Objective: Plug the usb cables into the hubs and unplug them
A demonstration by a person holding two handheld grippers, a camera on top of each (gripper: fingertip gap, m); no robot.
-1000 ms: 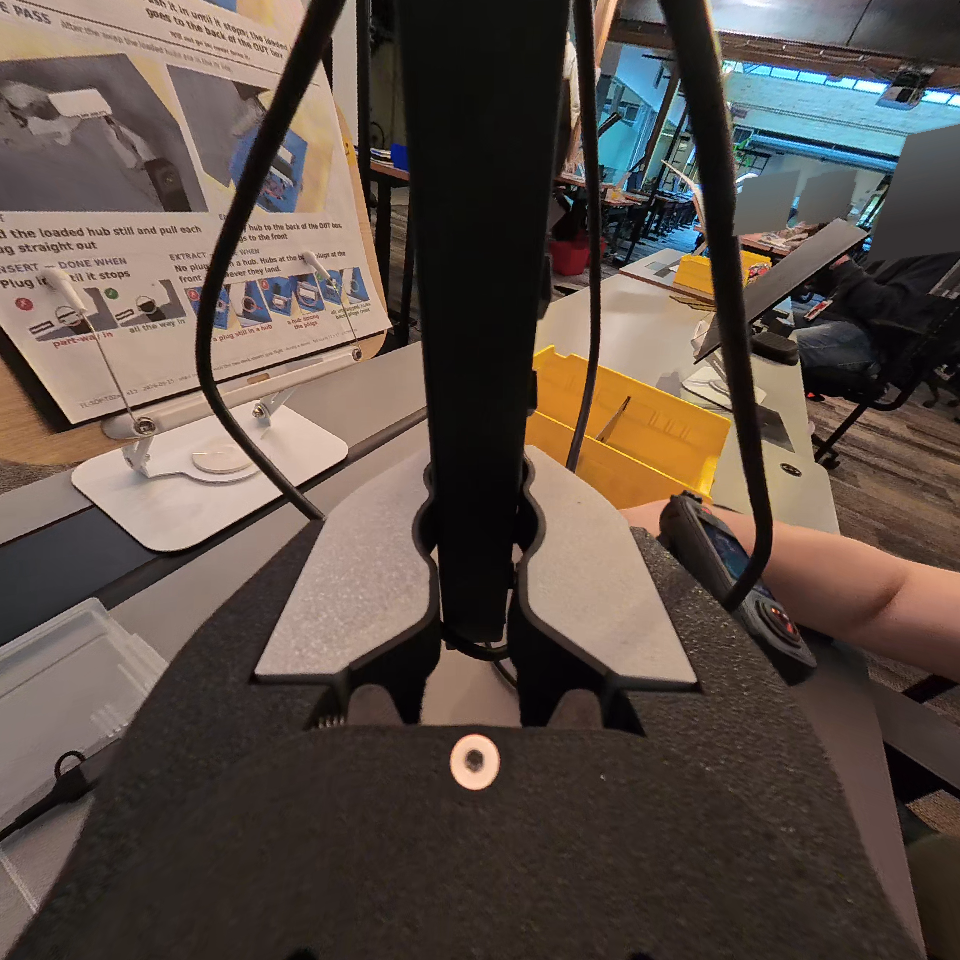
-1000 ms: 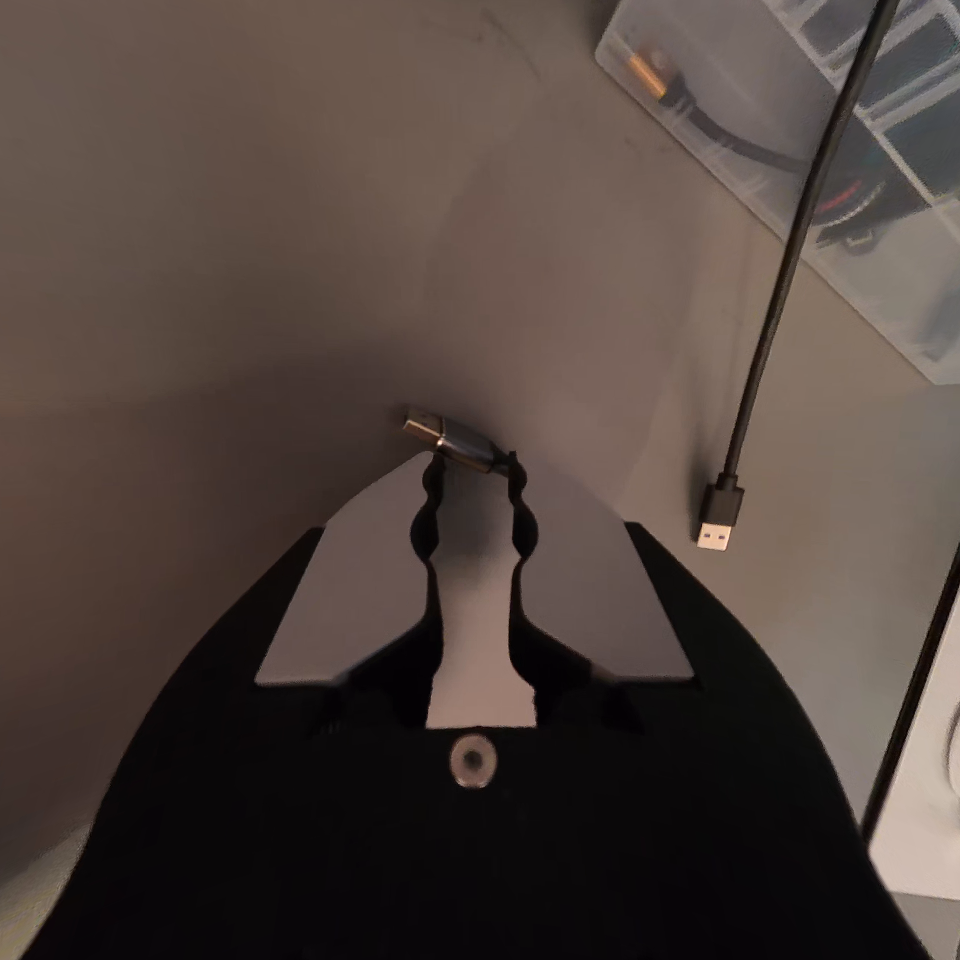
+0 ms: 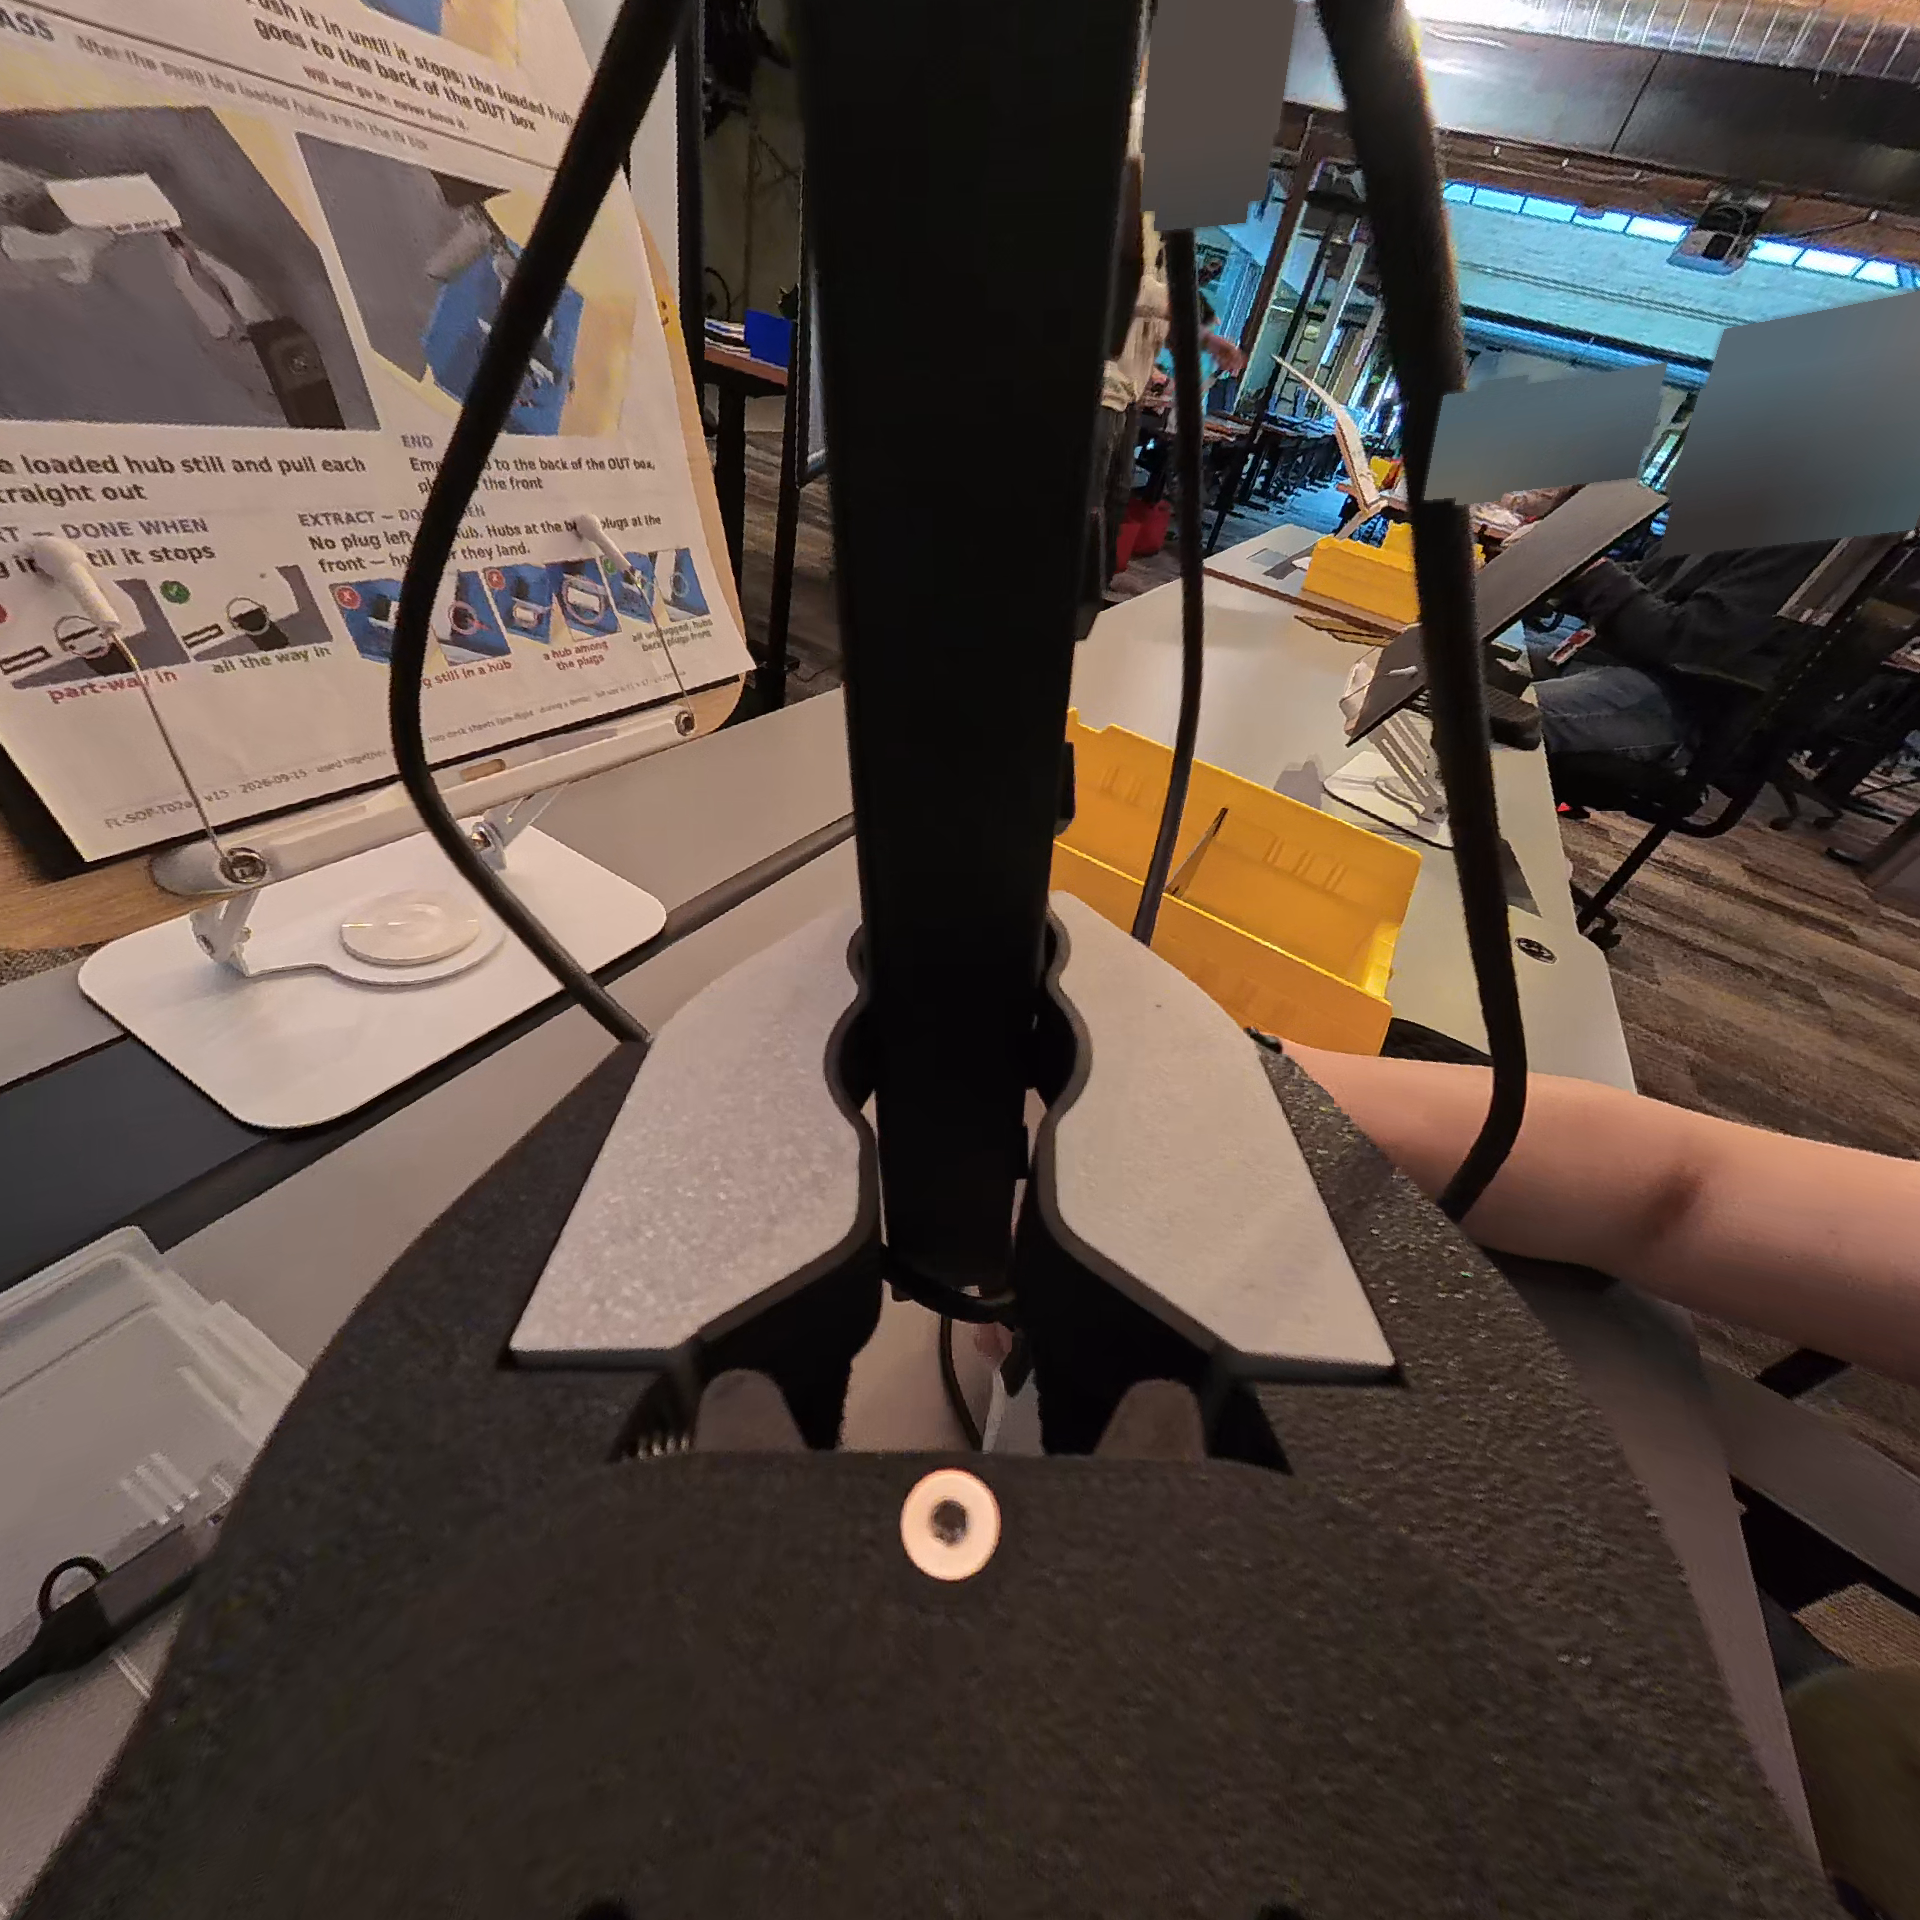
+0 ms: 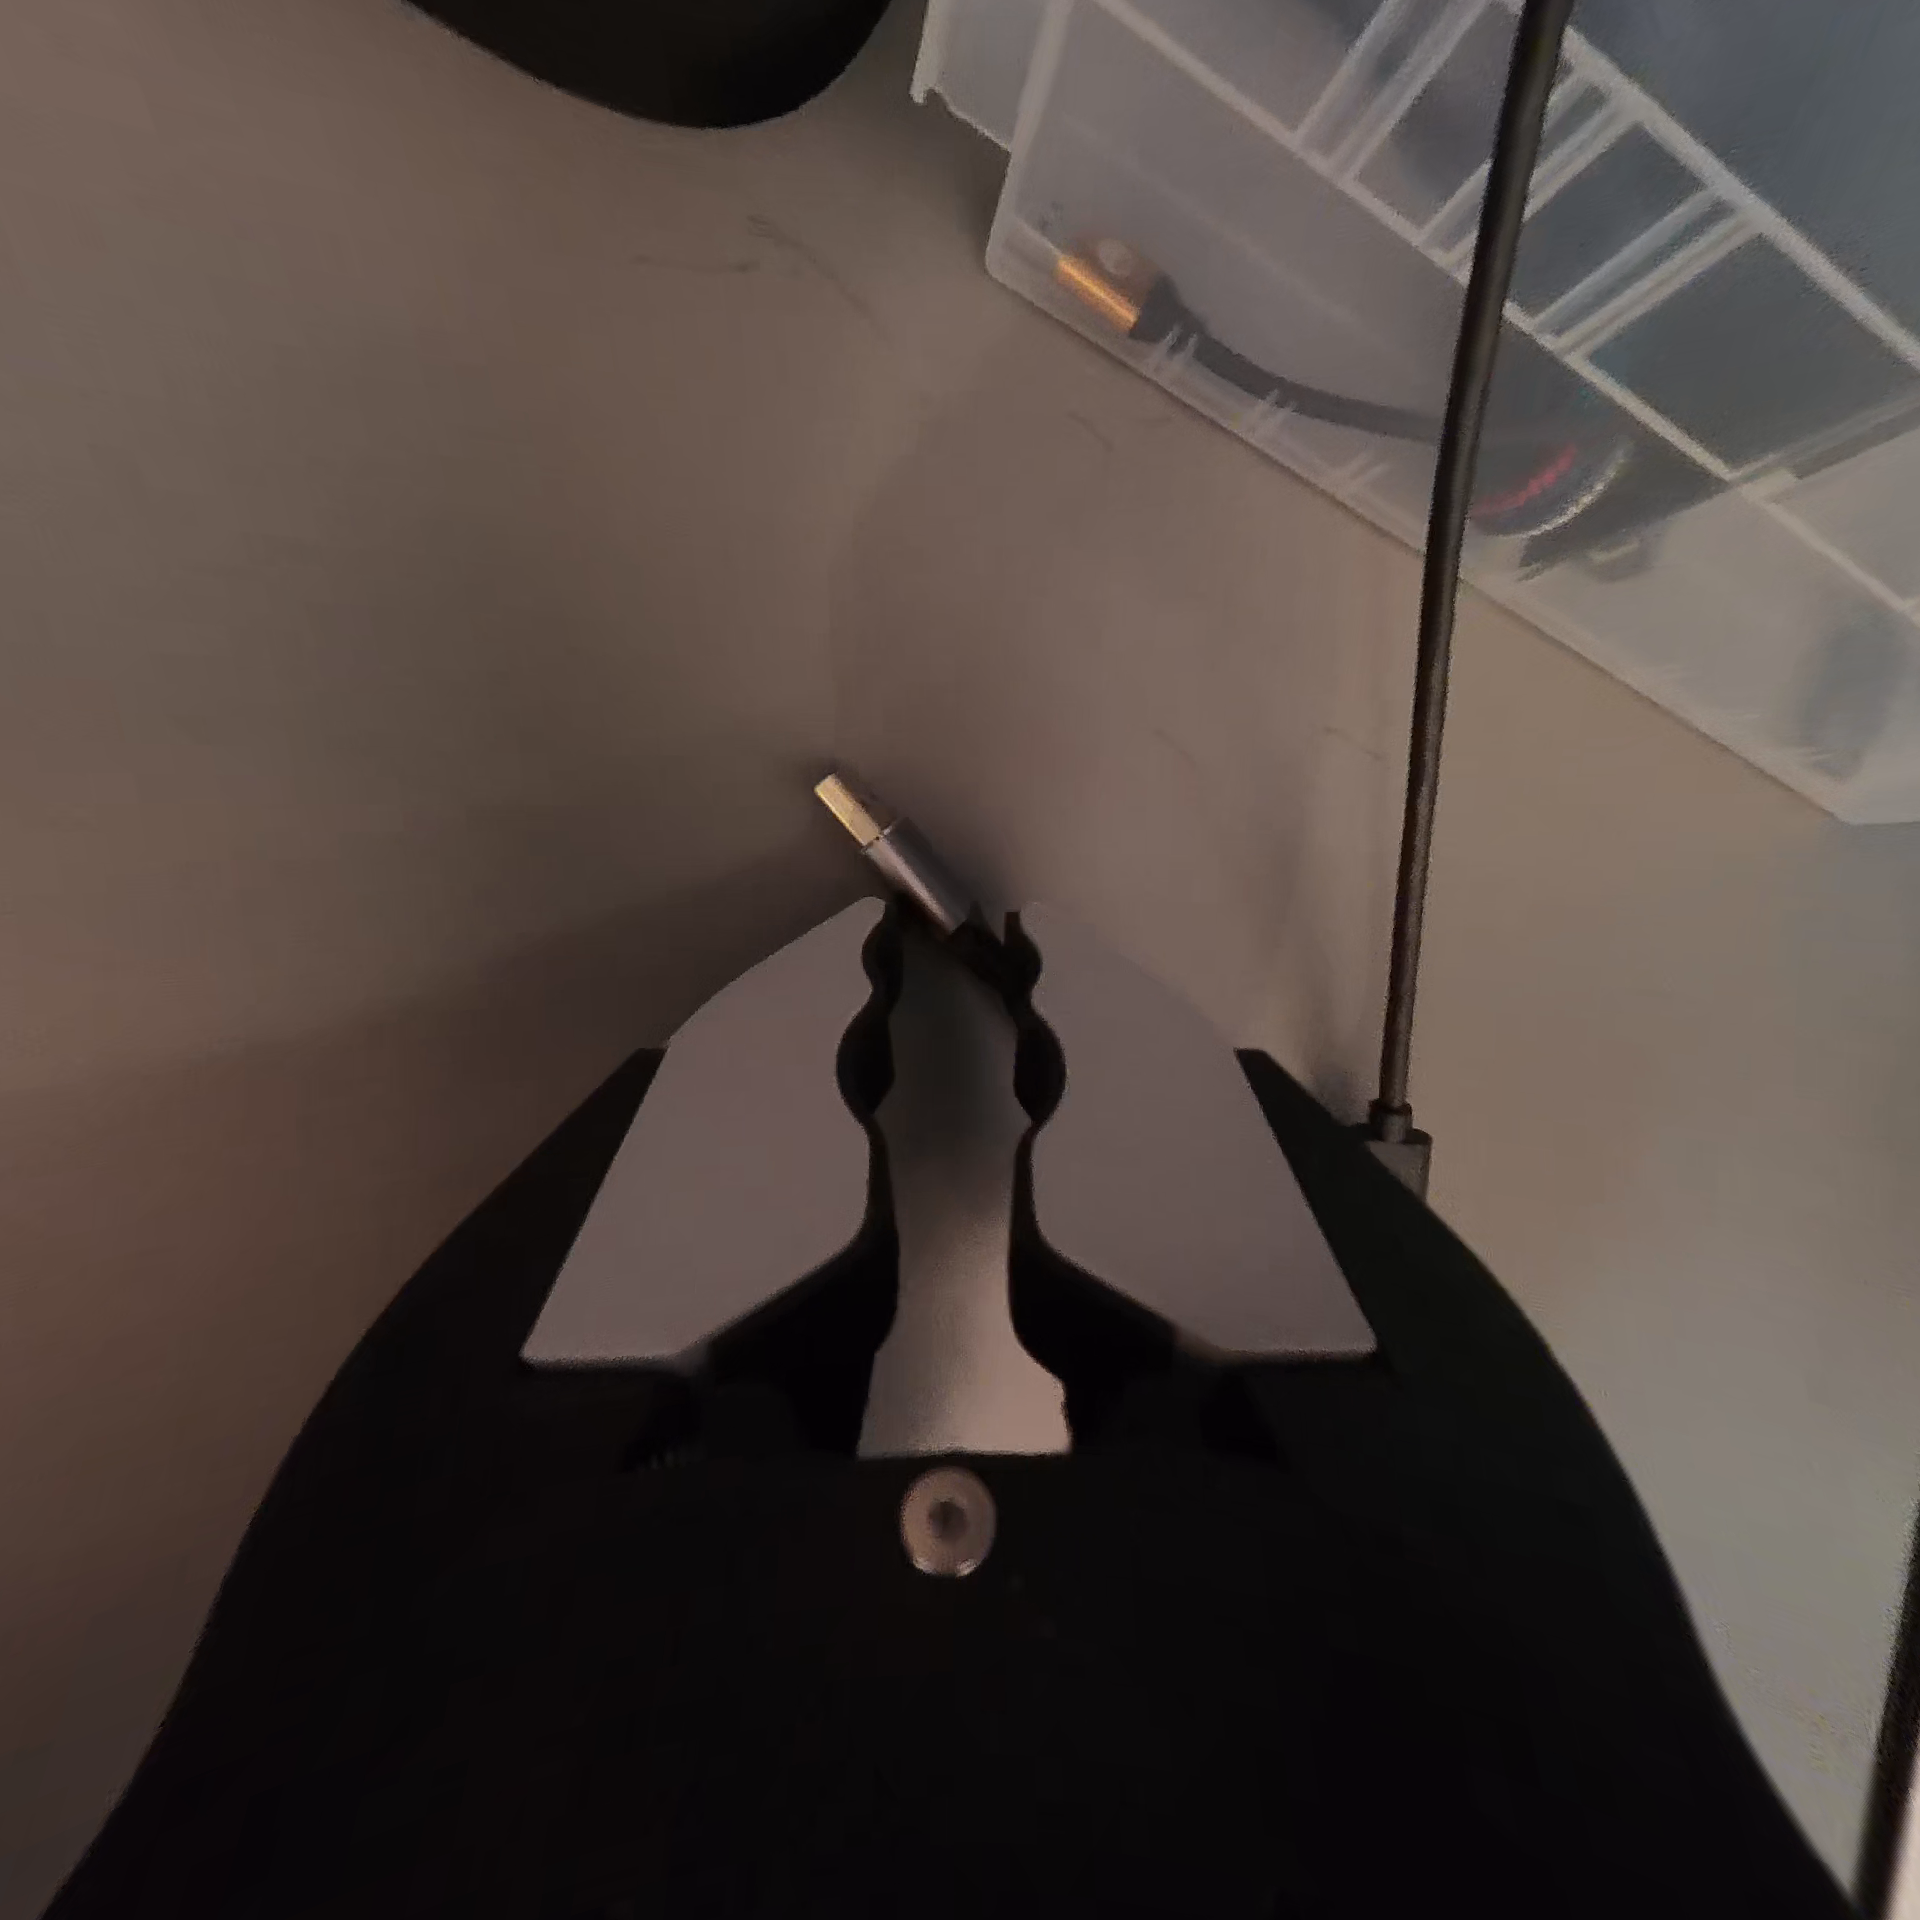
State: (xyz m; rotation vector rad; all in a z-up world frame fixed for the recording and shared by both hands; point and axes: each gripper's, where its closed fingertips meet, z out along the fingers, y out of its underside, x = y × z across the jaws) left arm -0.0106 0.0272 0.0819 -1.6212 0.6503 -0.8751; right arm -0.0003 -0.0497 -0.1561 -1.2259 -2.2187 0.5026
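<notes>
Silver metal leads the right wrist view: your right gripper (image 4: 951, 920) has its fingers pinched together on the small silver plug (image 4: 883, 847), which sticks out past the tips toward eleven o'clock. A second ago that plug lay flatter and closer to the grey table (image 4: 416, 520); now it is angled up more and the clear compartment box (image 4: 1558, 364) at one o'clock fills more of the view, so you have lifted and carried it forward. Another black cable (image 4: 1439, 623) hangs at two o'clock, its plug (image 4: 1397, 1132) now right against your gripper's shoulder instead of well clear.

In the left wrist view your left gripper (image 3: 951, 997) stays clamped on the tall black hub (image 3: 956, 520), held upright at twelve o'clock, much as before, with black cables (image 3: 488, 520) looping down at ten and two. The yellow bin (image 3: 1247, 904) sits just behind at one o'clock, the instruction sheet (image 3: 312, 416) on its stand at ten, and your forearm (image 3: 1662, 1205) crosses at three.

This reads as the carry toward insertion. The plug sits skewed in your grip, so you will likely need to square it before pushing it home; I cannot see which port is free.
</notes>
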